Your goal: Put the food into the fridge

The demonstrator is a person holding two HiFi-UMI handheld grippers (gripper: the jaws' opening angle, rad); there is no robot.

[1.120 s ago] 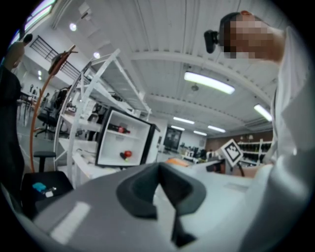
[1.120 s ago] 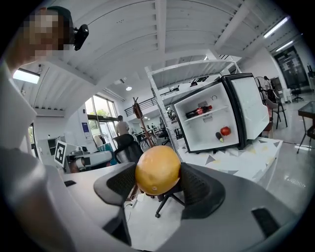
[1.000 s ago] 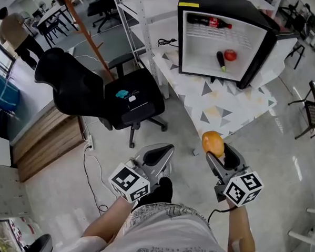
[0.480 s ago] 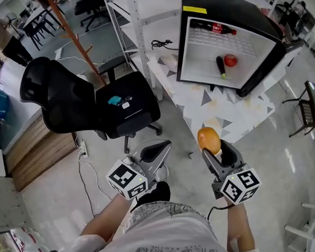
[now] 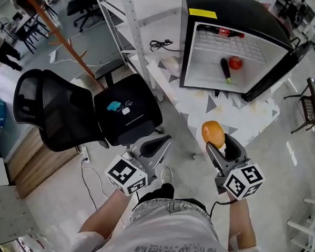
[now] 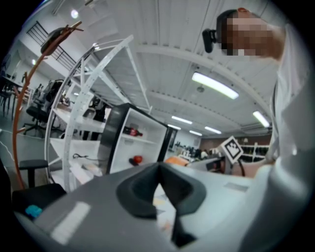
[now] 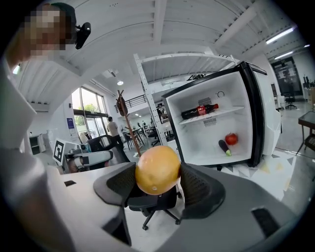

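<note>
My right gripper (image 5: 217, 144) (image 7: 156, 183) is shut on an orange (image 5: 213, 133) (image 7: 157, 170), held in the air in front of me. The small black fridge (image 5: 247, 26) (image 7: 256, 118) stands open on a low patterned table (image 5: 220, 111) ahead to the right. Inside it a cola bottle (image 5: 227, 31) (image 7: 199, 110) lies on the shelf, with a tomato (image 5: 235, 63) (image 7: 231, 139) and an eggplant (image 5: 225, 69) (image 7: 224, 147) on the bottom. My left gripper (image 5: 159, 147) (image 6: 158, 189) is shut with nothing in it.
A black office chair (image 5: 88, 113) stands just ahead on the left, with a small blue thing (image 5: 114, 105) on its seat. A white metal shelf rack (image 5: 136, 29) and a wooden coat stand (image 5: 63, 41) lie behind. A person (image 5: 3, 44) stands far left.
The view has moved closer to the fridge and the chair. Both grippers keep their place in front of me, the right one still holding the orange.
</note>
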